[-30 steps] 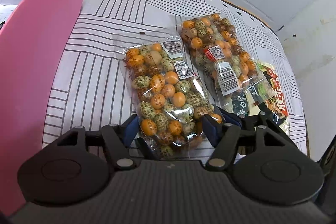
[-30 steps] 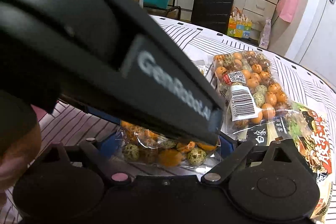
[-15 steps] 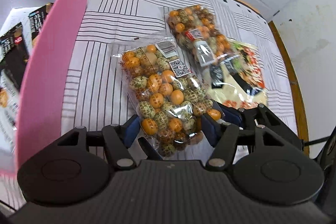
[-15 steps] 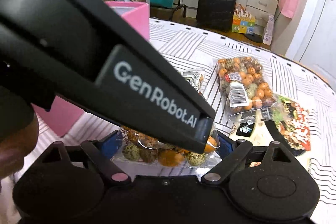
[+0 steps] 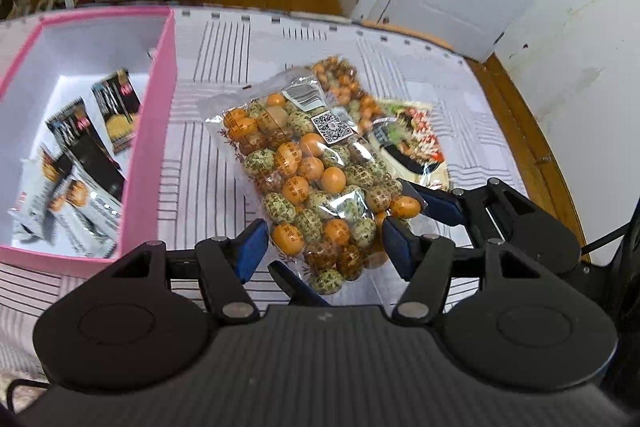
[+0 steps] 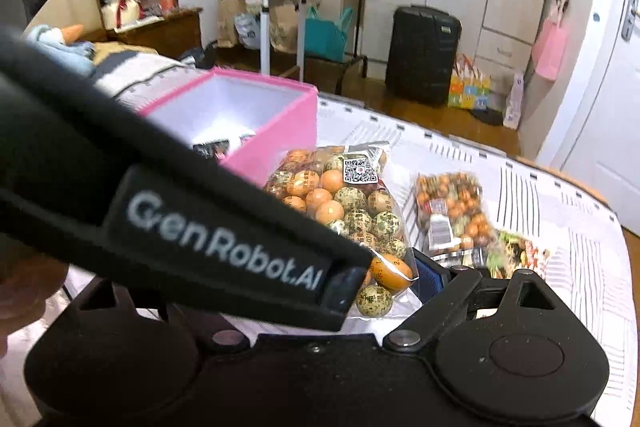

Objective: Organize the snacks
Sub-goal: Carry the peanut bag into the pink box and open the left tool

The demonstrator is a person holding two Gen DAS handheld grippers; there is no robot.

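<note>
Currently, the left gripper [image 5: 322,241] is clamped on the near end of the clear candy bag [image 5: 308,171], blue pads pressing both its sides. The right gripper [image 6: 384,279] stands spread wide around the same bag's near end; whether its pads press the film cannot be told. The bag hangs above the striped tablecloth [image 5: 208,163], right of the pink box [image 5: 154,155] holding dark snack packets [image 5: 86,143]. A second candy bag [image 6: 450,211] and a printed packet [image 6: 516,253] lie farther right.
</note>
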